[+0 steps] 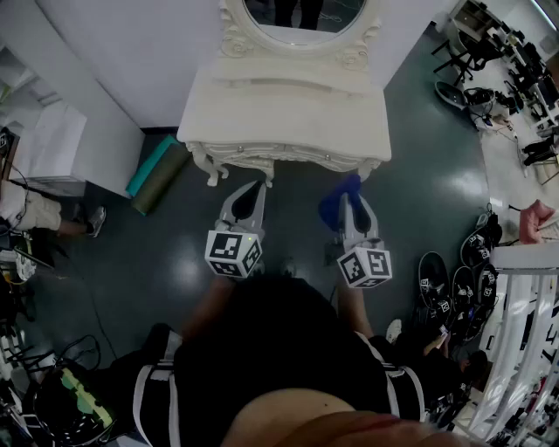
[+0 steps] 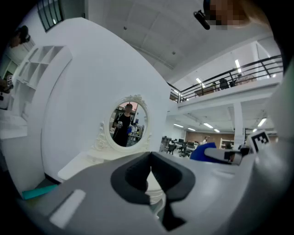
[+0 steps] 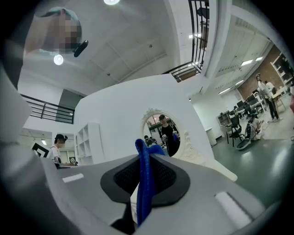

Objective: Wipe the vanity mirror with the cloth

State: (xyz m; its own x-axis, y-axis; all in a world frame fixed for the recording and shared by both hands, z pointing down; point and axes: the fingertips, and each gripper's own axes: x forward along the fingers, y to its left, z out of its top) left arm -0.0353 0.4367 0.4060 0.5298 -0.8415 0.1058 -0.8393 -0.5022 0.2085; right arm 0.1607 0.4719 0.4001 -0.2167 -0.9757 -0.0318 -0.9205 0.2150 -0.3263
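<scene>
Seen from above, a person stands on a dark, glossy floor [image 1: 419,201] with a gripper in each hand, both held short of a cream vanity's front edge. The right gripper [image 3: 144,176] is clamped on the blue cloth [image 3: 143,156]. A thin fold stands upright between its dark, textured pads, and a loose bunch spills past the tips. The left gripper [image 2: 149,173] has its jaws drawn together with nothing between them. The cloth looks soft, light and limp. It would likely wipe best with that free bunch pressed flat to the glass, while the pinched fold gives a secure hold. Beyond the grippers lies the vanity's worktop [image 1: 288,109], smooth, pale and bare, with scrolled carving along its skirt and curved legs. At its far side, against a white wall, rises the vanity mirror [image 1: 301,13], an oval of glass in an ornate carved frame [image 1: 234,39], well apart from the cloth. The glass is probably slick and fragile, calling for light, even pressure kept off the raised carving.
</scene>
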